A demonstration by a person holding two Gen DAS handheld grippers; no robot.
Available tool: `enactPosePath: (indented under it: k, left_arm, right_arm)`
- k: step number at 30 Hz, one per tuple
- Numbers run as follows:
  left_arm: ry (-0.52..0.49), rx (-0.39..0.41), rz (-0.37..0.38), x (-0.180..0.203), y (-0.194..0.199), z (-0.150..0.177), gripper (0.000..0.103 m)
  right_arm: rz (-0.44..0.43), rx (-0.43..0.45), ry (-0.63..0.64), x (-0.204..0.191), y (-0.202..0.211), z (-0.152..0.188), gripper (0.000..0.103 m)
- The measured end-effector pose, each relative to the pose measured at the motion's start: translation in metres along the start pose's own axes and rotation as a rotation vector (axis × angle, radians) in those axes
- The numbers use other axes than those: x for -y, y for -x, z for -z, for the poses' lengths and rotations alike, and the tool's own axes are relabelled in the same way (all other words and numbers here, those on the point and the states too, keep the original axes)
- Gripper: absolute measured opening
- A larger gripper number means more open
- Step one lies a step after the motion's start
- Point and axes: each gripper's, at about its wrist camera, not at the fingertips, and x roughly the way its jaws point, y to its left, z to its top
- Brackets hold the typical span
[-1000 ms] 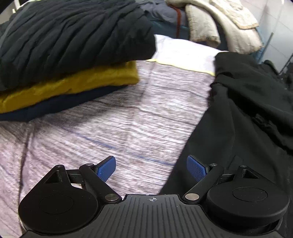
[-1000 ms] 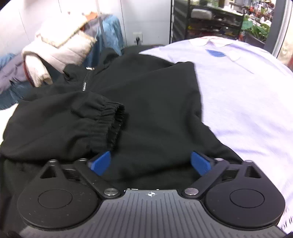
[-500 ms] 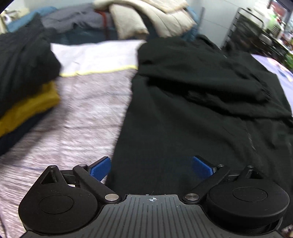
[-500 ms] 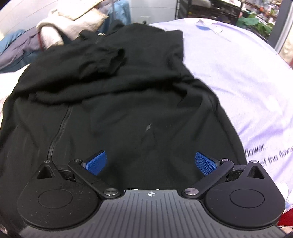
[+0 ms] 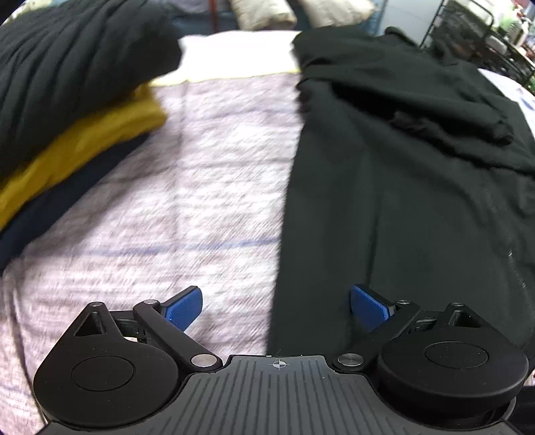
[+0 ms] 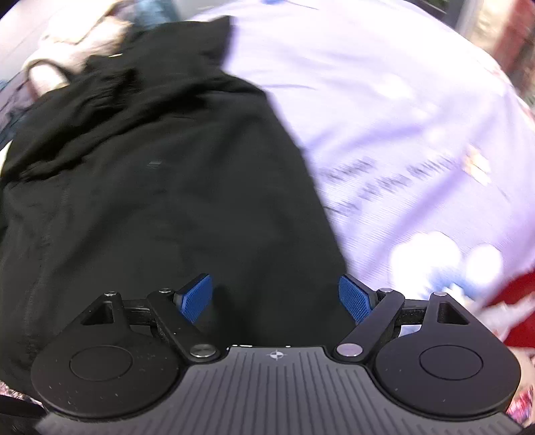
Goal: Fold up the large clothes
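The left gripper (image 5: 277,309) has its blue fingers (image 5: 183,308) spread wide with nothing between them. It hangs over the left edge of the black jacket (image 5: 401,187): one finger is over the mottled lilac sheet (image 5: 200,187), the other over black cloth. Whether either touches the fabric cannot be told.

Beyond it the jacket runs up the bed, flat near the camera and rumpled farther off, where a sleeve (image 5: 444,110) is folded across its body. Left of the jacket, well apart from it, a stack of folded clothes (image 5: 67,100) lies on the sheet: a navy piece at the bottom, a mustard one in the middle, a black one on top. Behind that are a white cloth (image 5: 237,57) and a heap of pale garments (image 5: 301,13).

The right gripper (image 6: 276,297) is likewise wide open and grips nothing. It hangs over the jacket's (image 6: 150,187) lower right part, the right finger (image 6: 354,299) near the hem's edge. To the right is a lilac sheet (image 6: 401,117) with blurred dark lettering, and a red patch (image 6: 521,301) at the frame's edge. Far off, the jacket's collar end reaches a pale heap (image 6: 57,60). The view is blurred.
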Motion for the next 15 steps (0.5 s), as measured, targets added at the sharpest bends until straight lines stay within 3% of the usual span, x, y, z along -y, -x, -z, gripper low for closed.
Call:
enactPosePath:
  k: [4, 8, 11, 15]
  left_arm:
    - [0.053, -0.050, 0.033, -0.013, -0.003, 0.014, 0.103]
    - [0.071, -0.064, 0.090, -0.016, -0.003, 0.027, 0.103]
    - [0.070, -0.099, 0.130, -0.012, -0.010, 0.034, 0.103]
    - [0.028, -0.133, 0.129, 0.001, -0.018, 0.042, 0.103]
  right_arm:
    - [-0.059, -0.038, -0.071, 0.029, 0.002, 0.008, 0.086]
    - [-0.037, -0.055, -0.128, 0.051, 0.002, 0.009, 0.083]
    - [-0.051, -0.064, -0.167, 0.064, 0.003, 0.008, 0.078]
    - [-0.124, -0.174, -0.109, 0.058, -0.016, 0.011, 0.066]
